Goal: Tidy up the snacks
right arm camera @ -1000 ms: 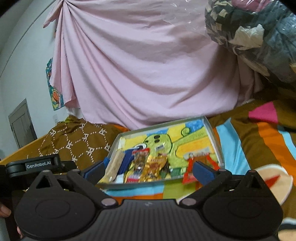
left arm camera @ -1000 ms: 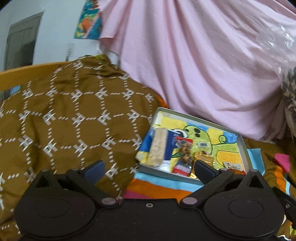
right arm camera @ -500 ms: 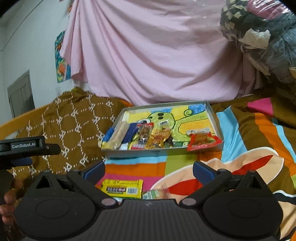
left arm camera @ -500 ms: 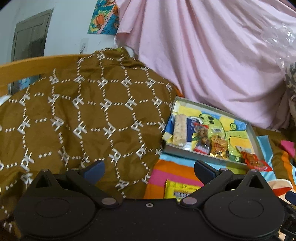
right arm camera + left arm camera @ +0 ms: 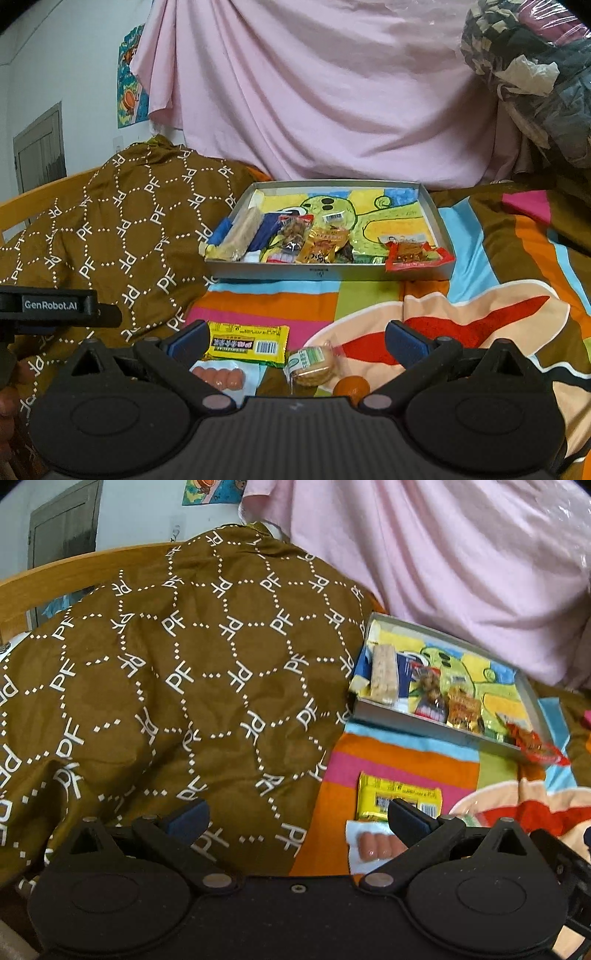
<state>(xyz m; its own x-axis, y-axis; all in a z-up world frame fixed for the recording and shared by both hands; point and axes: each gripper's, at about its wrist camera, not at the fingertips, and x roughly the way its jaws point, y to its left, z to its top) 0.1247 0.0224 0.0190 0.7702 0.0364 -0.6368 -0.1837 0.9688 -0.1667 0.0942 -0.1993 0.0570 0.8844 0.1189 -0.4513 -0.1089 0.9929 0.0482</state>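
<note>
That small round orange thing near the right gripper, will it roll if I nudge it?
Probably. The small round orange snack looks rounded and smooth, so it may slip between the pads. It lies on the soft striped blanket, which may slow rolling. Its lower part is hidden.

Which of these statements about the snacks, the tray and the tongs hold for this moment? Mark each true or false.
1. The yellow packet lies inside the tray. False: it lies on the striped blanket, outside the tray.
2. The right tongs are open and empty. True.
3. The red packet hangs over the tray's front edge. True.
4. The left tongs grip the sausage pack. False: they are open, holding nothing.
</note>
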